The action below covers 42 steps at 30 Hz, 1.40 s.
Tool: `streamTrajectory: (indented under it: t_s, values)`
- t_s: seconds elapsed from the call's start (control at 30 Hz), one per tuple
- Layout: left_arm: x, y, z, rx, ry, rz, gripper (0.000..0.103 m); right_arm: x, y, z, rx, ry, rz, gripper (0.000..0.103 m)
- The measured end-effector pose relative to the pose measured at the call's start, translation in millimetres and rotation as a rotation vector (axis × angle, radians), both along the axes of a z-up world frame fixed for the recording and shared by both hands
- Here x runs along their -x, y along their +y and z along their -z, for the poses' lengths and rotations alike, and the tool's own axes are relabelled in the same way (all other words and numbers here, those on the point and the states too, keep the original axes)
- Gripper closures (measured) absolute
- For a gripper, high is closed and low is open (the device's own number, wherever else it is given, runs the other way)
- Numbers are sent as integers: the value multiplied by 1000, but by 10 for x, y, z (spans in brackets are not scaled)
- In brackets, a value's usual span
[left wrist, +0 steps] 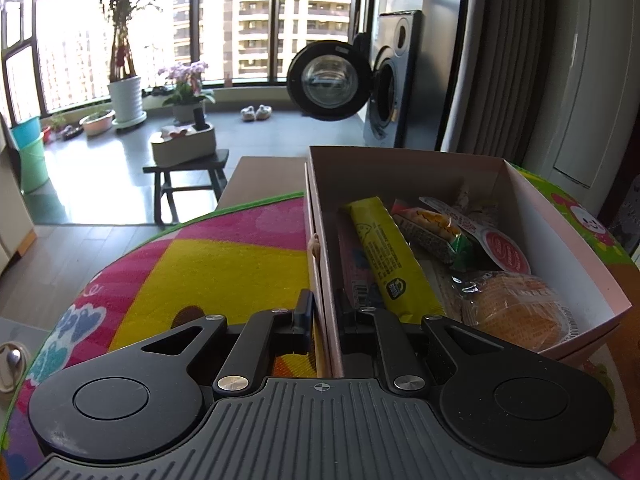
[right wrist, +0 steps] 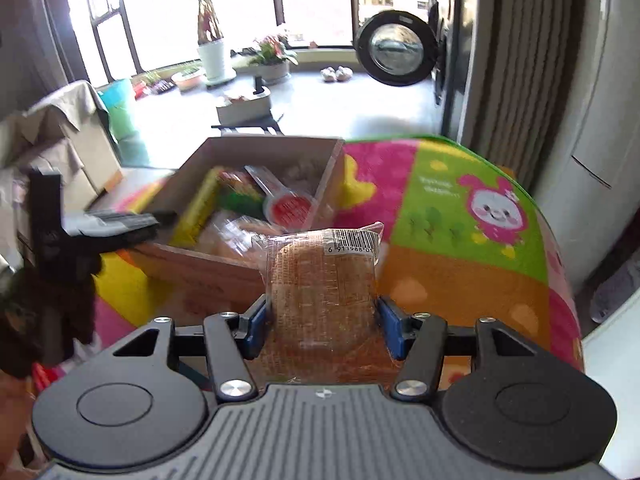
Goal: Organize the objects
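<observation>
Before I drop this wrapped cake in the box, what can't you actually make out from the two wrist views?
- Wrapped cake, right wrist view: its near end is hidden behind the right gripper.
- Box floor, left wrist view: covered by snacks; free space unclear.
- Box near wall, left wrist view: the left gripper hides its lower part.
- Yellow packet: print too small to read.
- Box contents, right wrist view: blurred.

Box (left wrist: 560,216) on mat (left wrist: 224,264), snack packets (left wrist: 400,256) inside, stool (left wrist: 188,172) beyond
</observation>
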<state>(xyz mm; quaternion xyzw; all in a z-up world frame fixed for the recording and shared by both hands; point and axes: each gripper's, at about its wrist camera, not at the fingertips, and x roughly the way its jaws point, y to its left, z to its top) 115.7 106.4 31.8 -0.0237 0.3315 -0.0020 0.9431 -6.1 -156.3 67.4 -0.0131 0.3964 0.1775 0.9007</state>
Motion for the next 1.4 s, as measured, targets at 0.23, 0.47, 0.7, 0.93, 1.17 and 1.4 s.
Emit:
streamTrajectory:
  t_s: [0.23,0.47,0.7,0.93,1.17,1.4]
  values:
    - [-10,2,17,7,1,6,90,-655,614,-432,-73,-141,-34,47]
    - [-1,14,16,17,-1,16,90,-1490,960,125,-1,-14,96,45]
    - [3,28,23,26,-5,25,89,-1119,776,278,97,-67,92,35]
    - [-106,-237,-1,30,22,48,88,-323,244,444,67,-90,38,32]
    - [-524,-812,-6,19,23,105,88,-147,10,663,190,-213,76,19]
    - [-842,-858,61,-144,-19,52,24,-434,26,729,276,-341,145,13]
